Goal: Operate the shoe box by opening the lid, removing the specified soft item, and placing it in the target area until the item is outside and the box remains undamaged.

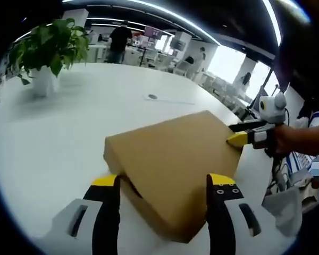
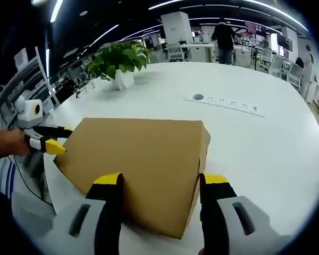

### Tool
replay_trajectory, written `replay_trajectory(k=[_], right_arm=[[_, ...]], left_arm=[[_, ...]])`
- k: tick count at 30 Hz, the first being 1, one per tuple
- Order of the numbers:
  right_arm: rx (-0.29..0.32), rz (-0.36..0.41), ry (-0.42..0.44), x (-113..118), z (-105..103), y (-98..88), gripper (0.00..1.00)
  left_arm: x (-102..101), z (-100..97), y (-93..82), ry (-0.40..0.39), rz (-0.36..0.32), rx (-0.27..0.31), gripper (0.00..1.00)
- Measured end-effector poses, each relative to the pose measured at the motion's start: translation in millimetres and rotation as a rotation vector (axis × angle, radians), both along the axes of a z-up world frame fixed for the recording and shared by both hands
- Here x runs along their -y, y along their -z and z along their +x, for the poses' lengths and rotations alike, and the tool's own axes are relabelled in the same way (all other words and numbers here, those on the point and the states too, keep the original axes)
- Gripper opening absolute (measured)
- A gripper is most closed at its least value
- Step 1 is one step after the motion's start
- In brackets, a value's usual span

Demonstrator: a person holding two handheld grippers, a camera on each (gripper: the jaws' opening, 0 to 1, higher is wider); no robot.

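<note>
A: Where is the box (image 1: 173,167)?

B: It lies on the white bench (image 1: 85,106), lid closed, near the edge closest to the person. In the left gripper view it sits tilted, one corner low between the jaws.

A: And the left gripper (image 1: 165,183)?

B: Its jaws stand apart, one on each side of the box's near corner. Whether they touch the cardboard cannot be told. In the right gripper view the same gripper (image 2: 56,141) comes in from the left, its yellow tips right at the box's (image 2: 138,170) left corner.

A: The right gripper (image 2: 159,183)?

B: Also spread wide, straddling the near edge of the box, not clamped on it. In the left gripper view it (image 1: 239,135) comes in from the right, held by a hand (image 1: 287,139), tips against the box's far right corner.

A: Anything else on the bench?

B: A potted plant (image 2: 118,61) stands well apart from the box, toward the far edge, and a row of sockets (image 2: 228,103) is set into the top beyond it. A person (image 1: 118,42) stands far behind.
</note>
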State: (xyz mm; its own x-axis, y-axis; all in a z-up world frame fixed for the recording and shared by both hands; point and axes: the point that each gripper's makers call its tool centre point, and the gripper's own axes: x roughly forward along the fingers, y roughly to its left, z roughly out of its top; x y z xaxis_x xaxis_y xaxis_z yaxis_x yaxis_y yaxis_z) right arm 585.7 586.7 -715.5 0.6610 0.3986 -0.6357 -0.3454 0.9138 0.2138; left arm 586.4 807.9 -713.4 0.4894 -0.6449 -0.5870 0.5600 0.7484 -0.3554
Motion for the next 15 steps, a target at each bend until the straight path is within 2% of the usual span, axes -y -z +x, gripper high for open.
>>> replay_trajectory(k=[3,4,5,15], right_arm=[[0.000,0.006,-0.002,-0.4,-0.2,0.2,0.54],[0.002,0.009,-0.002,-0.2,-0.5,0.2,0.54],[0.006,0.014,0.002,0.2,-0.5,-0.1,0.53],[0.016,0.030,0.019,-0.1,-0.1,1.6,0.51]], left_arm=[[-10.1,1.8,6.3,-0.041,0.028,-0.041,0.48],[-11.9,1.4,8.5,-0.038,0.036,-0.049,0.47],[-9.3,2.4,7.1,-0.047,0.017,-0.045,0.45],[-3.7,-3.6,2.9,-0.049,0.022,-0.049,0.44]])
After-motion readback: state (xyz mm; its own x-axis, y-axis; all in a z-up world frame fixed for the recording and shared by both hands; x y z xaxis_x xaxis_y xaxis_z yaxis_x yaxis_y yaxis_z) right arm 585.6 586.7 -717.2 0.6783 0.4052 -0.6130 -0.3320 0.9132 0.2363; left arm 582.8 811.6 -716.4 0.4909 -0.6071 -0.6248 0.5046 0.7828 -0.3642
